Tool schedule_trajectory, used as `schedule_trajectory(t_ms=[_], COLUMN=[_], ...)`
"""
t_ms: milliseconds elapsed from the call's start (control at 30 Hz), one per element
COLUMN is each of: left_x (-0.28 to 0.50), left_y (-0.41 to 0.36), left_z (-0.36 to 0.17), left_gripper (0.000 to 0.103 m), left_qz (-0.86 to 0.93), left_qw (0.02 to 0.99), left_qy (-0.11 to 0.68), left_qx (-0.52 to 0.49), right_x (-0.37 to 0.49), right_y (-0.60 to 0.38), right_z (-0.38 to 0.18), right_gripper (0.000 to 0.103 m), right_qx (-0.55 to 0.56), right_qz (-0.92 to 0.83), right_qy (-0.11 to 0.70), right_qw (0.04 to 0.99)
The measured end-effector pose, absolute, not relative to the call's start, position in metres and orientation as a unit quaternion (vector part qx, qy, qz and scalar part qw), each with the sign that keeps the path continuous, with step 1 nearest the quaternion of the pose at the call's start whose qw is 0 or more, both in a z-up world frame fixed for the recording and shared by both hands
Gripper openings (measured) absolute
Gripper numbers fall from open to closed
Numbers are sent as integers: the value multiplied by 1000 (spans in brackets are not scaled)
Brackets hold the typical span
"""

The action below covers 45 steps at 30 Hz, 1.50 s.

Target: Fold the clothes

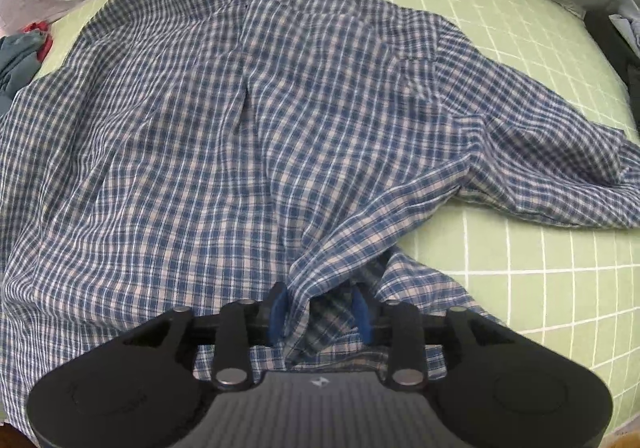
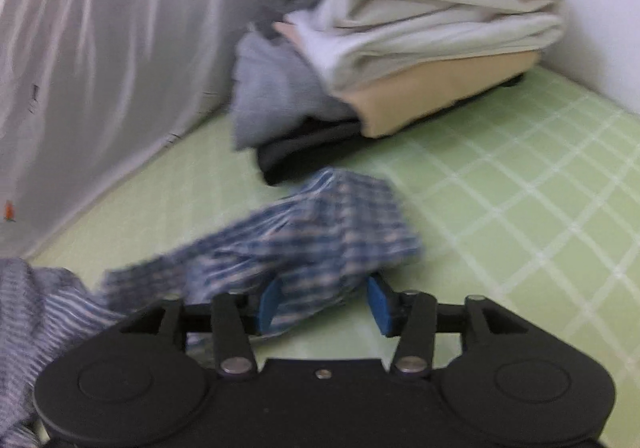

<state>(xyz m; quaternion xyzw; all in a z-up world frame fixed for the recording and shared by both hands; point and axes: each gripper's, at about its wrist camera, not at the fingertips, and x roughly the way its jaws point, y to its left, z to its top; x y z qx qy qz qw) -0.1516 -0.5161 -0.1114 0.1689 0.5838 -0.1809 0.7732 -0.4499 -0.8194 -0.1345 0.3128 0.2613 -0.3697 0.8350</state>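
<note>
Blue-and-white checked cotton shirt (image 1: 224, 120) lies spread over the pale green grid-patterned mat (image 1: 540, 288), filling most of the left wrist frame. Left gripper (image 1: 318, 310), bottom centre: jaws apart, a bunched fold of the shirt's hem lying between the blue pads (image 1: 277, 312); whether it is pinched, cannot tell. Right gripper (image 2: 322, 306), bottom centre of its blurred frame: jaws wide apart around one end of the shirt. Stack of folded grey, white and beige clothes (image 2: 420, 32) sits upper centre; grey-white wrinkled backdrop sheet (image 2: 100, 68) fills the left.
</note>
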Motion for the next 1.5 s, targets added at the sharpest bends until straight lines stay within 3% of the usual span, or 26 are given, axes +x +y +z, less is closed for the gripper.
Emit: schedule_trajectory(t_ms=[67, 200, 233, 267, 367, 900, 1000, 1033, 1067, 1133, 1200, 1267, 1500], left_x=[-152, -152, -152, -152, -153, -179, -180, -181, -181, -178, -175, -172, -160], left_y=[-516, -513, -512, -511, -509, -454, -432, -425, -418, -405, -395, -384, -306], left_z=[-111, -110, -110, -110, -109, -78, -69, -66, -63, -58, -56, -54, -74], left_gripper=[40, 41, 41, 43, 44, 66, 70, 71, 72, 72, 73, 75, 75], left_qz=[-181, -179, -179, -179, -178, -235, -248, -253, -257, -263, -261, -254, -191], left_qw=[775, 778, 779, 780, 783, 802, 806, 807, 808, 806, 807, 810, 804], left_qy=[583, 581, 580, 580, 578, 548, 537, 534, 530, 527, 526, 524, 562], left_qx=[166, 157, 155, 153, 147, 39, -3, -17, -31, -60, -70, -64, -38], right_x=[-436, -408, -407, -406, -407, -477, -480, -477, -473, -467, -460, -453, -424], right_y=[-820, -821, -821, -821, -820, -824, -812, -803, -795, -772, -748, -718, -586], right_z=[-135, -140, -139, -139, -140, -131, -126, -124, -122, -118, -114, -109, -110], right_gripper=[66, 64, 57, 40, 6, 6, 12, 22, 40, 51, 54, 72, 82], right_qx=[309, 268, 270, 272, 273, 197, 192, 185, 177, 163, 162, 171, 155], right_qz=[-375, -400, -394, -388, -375, -505, -499, -494, -489, -479, -453, -422, -293], right_qy=[268, 312, 309, 305, 305, 328, 335, 338, 341, 341, 342, 342, 370], right_qw=[832, 819, 822, 826, 832, 774, 776, 779, 783, 792, 807, 822, 868])
